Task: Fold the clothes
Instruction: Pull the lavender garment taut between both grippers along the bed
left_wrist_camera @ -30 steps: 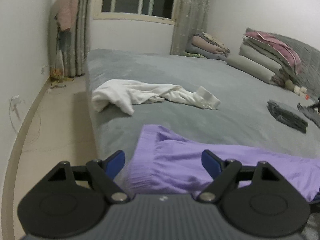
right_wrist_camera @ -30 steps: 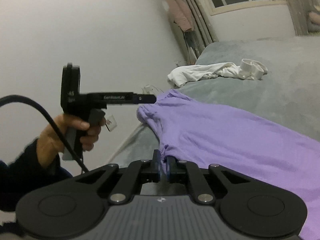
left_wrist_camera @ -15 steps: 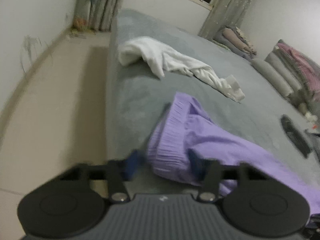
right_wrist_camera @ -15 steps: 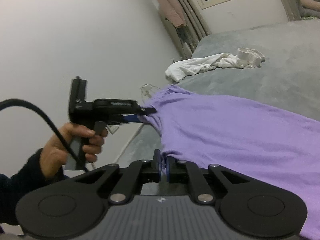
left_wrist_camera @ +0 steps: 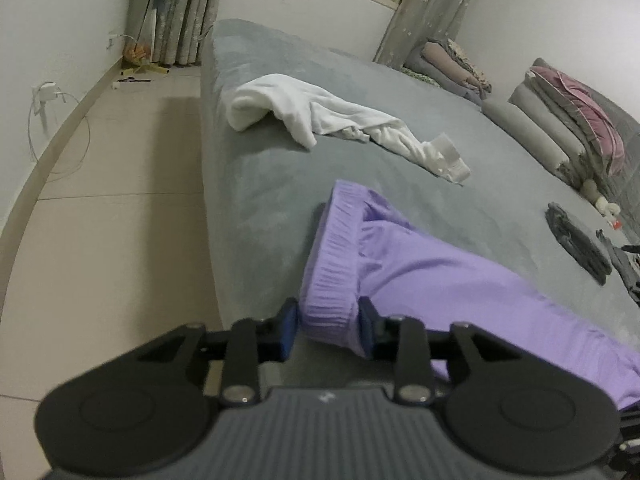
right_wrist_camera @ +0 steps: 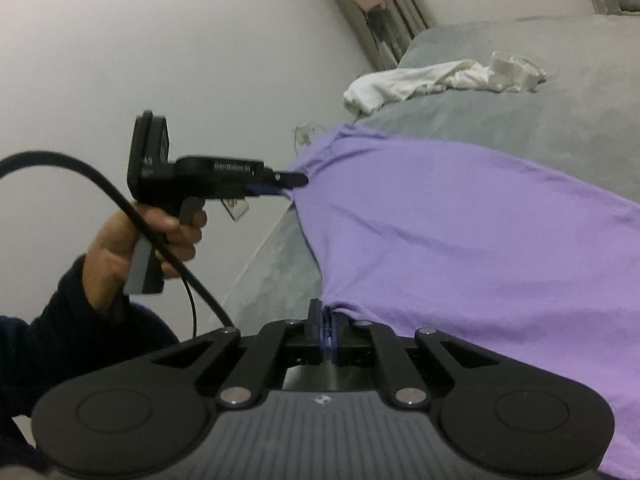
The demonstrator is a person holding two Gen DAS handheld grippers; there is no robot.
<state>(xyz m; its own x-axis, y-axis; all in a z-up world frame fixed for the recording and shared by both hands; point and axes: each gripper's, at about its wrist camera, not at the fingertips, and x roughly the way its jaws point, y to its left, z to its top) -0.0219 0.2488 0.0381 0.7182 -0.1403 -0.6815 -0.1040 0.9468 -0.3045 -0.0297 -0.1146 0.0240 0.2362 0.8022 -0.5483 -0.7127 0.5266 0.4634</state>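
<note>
A purple garment lies on the grey bed near its edge. My left gripper has its blue pads closed on the garment's ribbed waistband. In the right wrist view the left gripper grips the garment's far corner, held by a hand. My right gripper is shut on the near edge of the purple garment, which stretches between the two grippers.
A crumpled white garment lies further up the bed; it also shows in the right wrist view. Dark folded items sit at the right. Pillows and folded bedding lie at the far right. Tiled floor runs left of the bed.
My left gripper moved in on the waistband and closed on it; it was open a second ago. The right gripper stayed shut on the garment's edge.
</note>
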